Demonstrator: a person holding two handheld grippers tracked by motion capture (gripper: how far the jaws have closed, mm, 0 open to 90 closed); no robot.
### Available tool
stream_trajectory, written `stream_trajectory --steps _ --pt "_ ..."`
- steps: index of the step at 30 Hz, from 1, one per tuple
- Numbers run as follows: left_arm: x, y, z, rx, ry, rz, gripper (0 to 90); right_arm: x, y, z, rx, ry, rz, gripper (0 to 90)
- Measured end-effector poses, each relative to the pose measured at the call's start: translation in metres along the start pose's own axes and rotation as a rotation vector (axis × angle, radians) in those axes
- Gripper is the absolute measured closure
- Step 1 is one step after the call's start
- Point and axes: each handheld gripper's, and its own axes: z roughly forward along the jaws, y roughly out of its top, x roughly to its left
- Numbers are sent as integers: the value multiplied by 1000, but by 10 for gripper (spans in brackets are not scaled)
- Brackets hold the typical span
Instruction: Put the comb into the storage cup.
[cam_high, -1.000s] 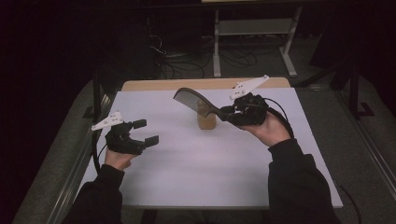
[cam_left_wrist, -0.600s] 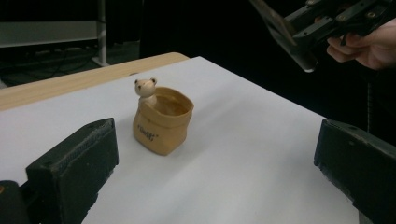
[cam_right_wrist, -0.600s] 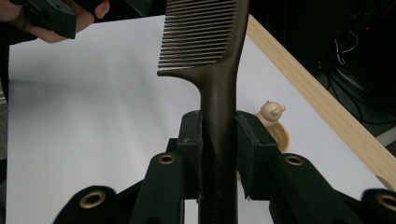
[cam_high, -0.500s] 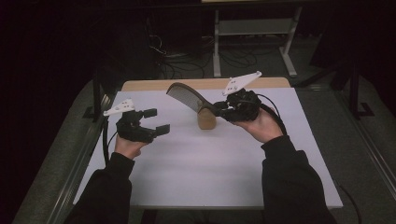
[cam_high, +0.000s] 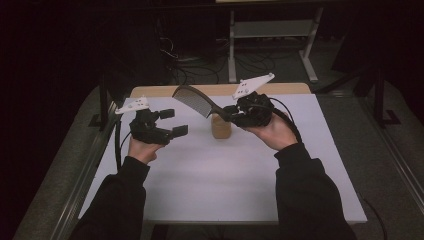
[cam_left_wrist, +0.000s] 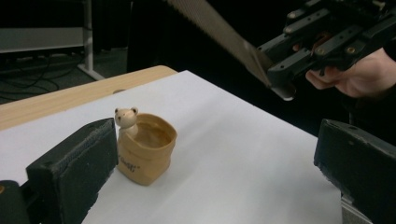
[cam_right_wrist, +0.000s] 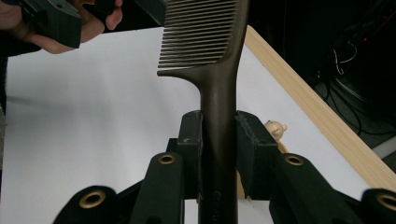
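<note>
Near the centre of the high view, the right hand-held gripper (cam_high: 231, 113) pinches the handle of a dark comb (cam_high: 192, 100), whose toothed end slants toward the upper left of the frame, clear of the counter (cam_high: 225, 180). Both pads press the handle in the right gripper view. Just below the comb stands a small tan cup (cam_high: 221, 126) with a bear figure on its rim, upright on the white surface. At centre left, the left hand-held gripper (cam_high: 173, 122) is spread and empty, its jaws pointing toward the cup.
</note>
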Motion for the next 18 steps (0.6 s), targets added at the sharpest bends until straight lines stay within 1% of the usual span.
stream_trajectory --steps 5,8,11,18 --pt "0 8 4 -9 -2 -2 0 1 4 3 -6 1 -8 714" --pt "0 12 6 -28 -13 -22 0 1 7 4 -9 3 -11 714" --pt "-1 15 8 -29 -10 -17 0 2 8 6 -12 9 -10 714" --pt "0 18 12 -35 -7 -23 0 3 8 9 -8 16 -11 714"
